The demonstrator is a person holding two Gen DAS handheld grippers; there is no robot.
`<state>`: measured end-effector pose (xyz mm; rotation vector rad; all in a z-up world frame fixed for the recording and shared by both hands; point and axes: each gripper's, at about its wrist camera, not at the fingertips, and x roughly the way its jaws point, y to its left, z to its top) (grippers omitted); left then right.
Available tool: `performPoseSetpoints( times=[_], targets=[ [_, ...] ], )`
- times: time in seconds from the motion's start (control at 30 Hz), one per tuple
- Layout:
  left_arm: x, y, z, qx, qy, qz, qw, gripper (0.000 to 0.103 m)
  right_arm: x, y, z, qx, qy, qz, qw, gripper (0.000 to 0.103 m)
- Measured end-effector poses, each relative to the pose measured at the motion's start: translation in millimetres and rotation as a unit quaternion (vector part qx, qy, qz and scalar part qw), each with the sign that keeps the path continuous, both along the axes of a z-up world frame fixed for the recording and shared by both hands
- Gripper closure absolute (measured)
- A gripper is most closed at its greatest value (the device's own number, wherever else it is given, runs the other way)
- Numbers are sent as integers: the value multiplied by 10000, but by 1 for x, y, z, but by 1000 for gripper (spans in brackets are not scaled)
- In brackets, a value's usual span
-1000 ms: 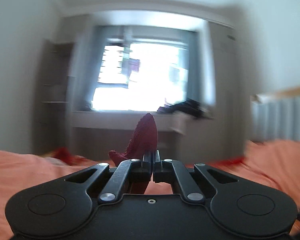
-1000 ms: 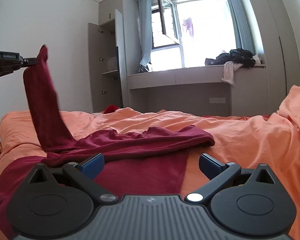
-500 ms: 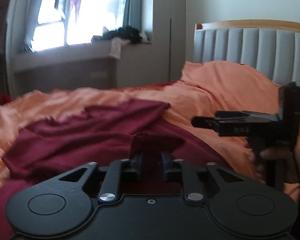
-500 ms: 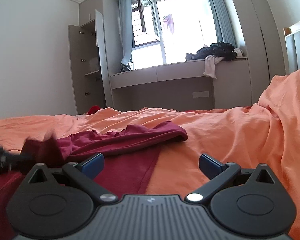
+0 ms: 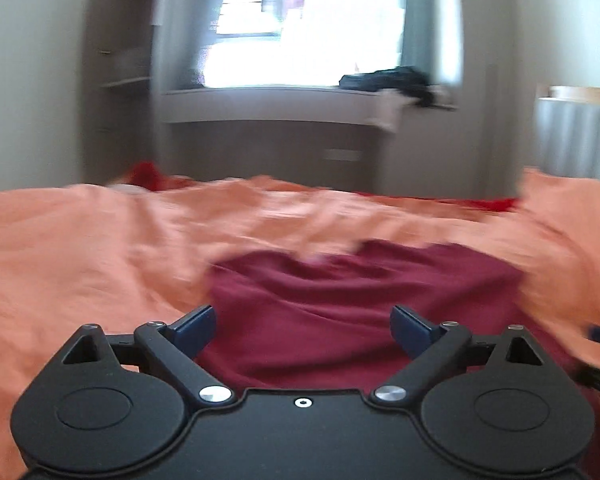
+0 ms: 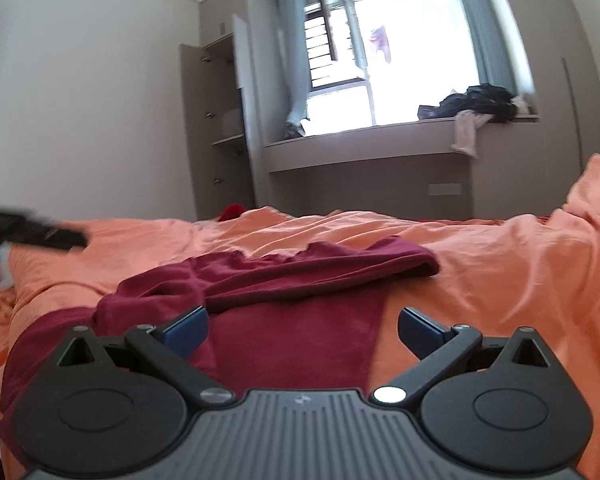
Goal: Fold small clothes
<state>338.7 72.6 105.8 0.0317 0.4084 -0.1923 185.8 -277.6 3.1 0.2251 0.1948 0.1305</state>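
Observation:
A dark red garment (image 6: 300, 280) lies partly folded on the orange bed cover (image 6: 500, 280); its sleeve is laid across the body. In the left wrist view the garment (image 5: 340, 300) lies just ahead, blurred by motion. My left gripper (image 5: 302, 328) is open and empty above the garment's near edge. It also shows in the right wrist view (image 6: 32, 232) as a dark blur at the far left. My right gripper (image 6: 302, 330) is open and empty, low over the garment's near part.
A grey window bench (image 6: 380, 140) with a pile of dark clothes (image 6: 476, 102) stands beyond the bed. An open wardrobe (image 6: 216, 128) is at the left. A padded headboard (image 5: 576, 136) is at the right. A small red item (image 6: 232, 211) lies at the bed's far edge.
My left gripper carried the red sleeve from up high down across the garment, let it go and opened. It has swung back towards the window. My right gripper stayed open.

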Motion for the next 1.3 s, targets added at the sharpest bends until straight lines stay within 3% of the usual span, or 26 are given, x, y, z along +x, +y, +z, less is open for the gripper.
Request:
performPoseSetpoints(
  times=[0.1, 0.27, 0.37, 0.43, 0.47, 0.5, 0.53, 0.7, 0.87, 0.93, 1.1, 1.17, 1.3],
  targets=[
    [55, 24, -6, 109, 261, 317, 9991, 9, 1, 11, -2, -145, -16, 174, 9997, 0],
    [139, 50, -31, -258, 990, 269, 9944, 17, 3, 23, -8, -304, -51, 370, 9988, 0],
    [168, 55, -52, -386, 1472, 317, 9878, 26, 6, 30, -7, -412, -72, 457, 9981, 0],
    [179, 54, -64, -232, 1694, 364, 9846, 38, 7, 33, -6, -529, -102, 498, 9973, 0],
    [184, 55, -68, -219, 1804, 372, 9826, 59, 8, 36, -6, -587, -109, 524, 9968, 0],
    [189, 58, -73, -340, 1984, 354, 9789, 91, 9, 38, -7, -630, -108, 544, 9965, 0],
    [192, 62, -76, -519, 2124, 379, 9751, 98, 9, 39, -8, -648, -99, 560, 9963, 0],
    [180, 68, -75, -602, 1776, 786, 9791, 99, 12, 40, -13, -609, 30, 649, 9960, 0],
    [189, 79, -88, -700, 2088, 1076, 9695, 97, 12, 40, -14, -618, 52, 647, 9960, 0],
    [189, 80, -85, -711, 2041, 1098, 9702, 90, 12, 40, -14, -624, 72, 638, 9960, 0],
    [188, 77, -71, -568, 1654, 1075, 9787, 59, 10, 37, -14, -596, 17, 629, 9962, 0],
    [193, 74, -69, -549, 1569, 1001, 9810, 51, 9, 37, -16, -605, 18, 631, 9962, 0],
    [213, 68, -78, -188, 1673, 1153, 9790, 54, 8, 36, -17, -586, 18, 631, 9963, 0]
  ],
)
